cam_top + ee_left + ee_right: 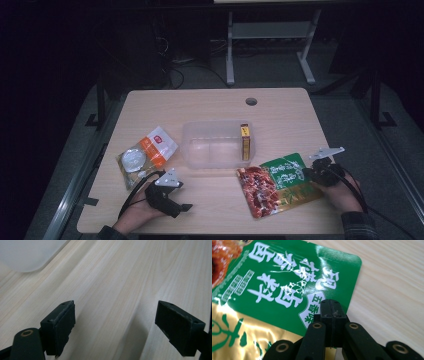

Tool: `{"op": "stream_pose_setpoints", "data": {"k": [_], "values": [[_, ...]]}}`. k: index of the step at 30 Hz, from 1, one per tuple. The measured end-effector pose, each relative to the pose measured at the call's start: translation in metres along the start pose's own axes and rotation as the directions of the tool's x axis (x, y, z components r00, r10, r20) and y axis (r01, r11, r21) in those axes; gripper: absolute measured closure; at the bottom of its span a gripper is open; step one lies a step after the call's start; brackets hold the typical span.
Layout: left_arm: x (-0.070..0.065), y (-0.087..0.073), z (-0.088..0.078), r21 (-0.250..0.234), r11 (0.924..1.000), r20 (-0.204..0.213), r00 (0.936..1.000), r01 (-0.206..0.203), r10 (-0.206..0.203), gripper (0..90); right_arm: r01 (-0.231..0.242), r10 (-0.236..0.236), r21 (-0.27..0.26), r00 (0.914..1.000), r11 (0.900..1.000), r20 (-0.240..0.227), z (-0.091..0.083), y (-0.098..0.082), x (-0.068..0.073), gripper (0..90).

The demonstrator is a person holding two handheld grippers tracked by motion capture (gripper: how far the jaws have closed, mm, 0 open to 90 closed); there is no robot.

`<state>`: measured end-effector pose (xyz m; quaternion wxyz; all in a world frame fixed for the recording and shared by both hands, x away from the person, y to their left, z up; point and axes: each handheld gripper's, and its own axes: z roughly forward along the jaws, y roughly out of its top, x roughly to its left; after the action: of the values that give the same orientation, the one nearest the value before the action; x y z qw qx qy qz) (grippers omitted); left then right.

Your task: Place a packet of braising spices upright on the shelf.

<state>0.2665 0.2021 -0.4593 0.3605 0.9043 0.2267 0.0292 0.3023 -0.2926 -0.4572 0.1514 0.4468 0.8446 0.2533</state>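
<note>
A flat food pouch [277, 184], green and gold with a red food picture, lies on the table's front right. My right gripper [306, 174] is at its right edge. In the right gripper view the pouch [274, 285] lies under the gripper [331, 307], whose jaws are pressed together over the green corner, with nothing visible between them. Whether the tips touch the pouch I cannot tell. My left gripper [181, 207] rests at the front left. In the left gripper view it [115, 327] stands open over bare wood.
A clear plastic bin [200, 131] sits mid-table with a yellow box [245, 141] upright against its right wall; its corner [25, 255] shows in the left gripper view. An orange-and-white packet [156, 144] with a round clear lid [133, 160] lies at the left. A cable hole [251, 101] is at the back.
</note>
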Motion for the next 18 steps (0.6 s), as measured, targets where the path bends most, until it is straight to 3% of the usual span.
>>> {"op": "stream_pose_setpoints", "data": {"k": [3,9,13,15,18], "values": [[0.002,0.000,0.001,-0.009,0.9999,0.024,0.9997,-0.006,0.006,16.3,0.047,-0.046,0.004,0.9988,0.999,-0.017,-0.002,-0.001,0.013,90.0],[0.003,0.001,0.002,-0.008,0.9999,0.032,0.9994,-0.011,0.011,16.3,0.097,-0.097,-0.003,0.9918,0.995,-0.083,-0.002,0.001,0.032,90.0],[0.003,0.002,0.002,-0.007,0.9997,0.028,0.9993,-0.024,0.024,16.3,0.128,-0.128,-0.003,0.9865,0.992,-0.103,0.000,0.004,0.039,90.0],[0.002,0.003,0.003,-0.017,0.9998,0.032,0.9995,0.002,-0.001,16.3,0.159,-0.158,-0.002,0.9795,0.987,-0.125,0.002,0.009,0.047,90.0],[0.001,0.004,0.003,-0.025,0.9995,0.028,0.9995,0.018,-0.017,16.3,0.169,-0.169,-0.010,0.9738,0.986,-0.153,0.004,0.010,0.053,90.0]]}}
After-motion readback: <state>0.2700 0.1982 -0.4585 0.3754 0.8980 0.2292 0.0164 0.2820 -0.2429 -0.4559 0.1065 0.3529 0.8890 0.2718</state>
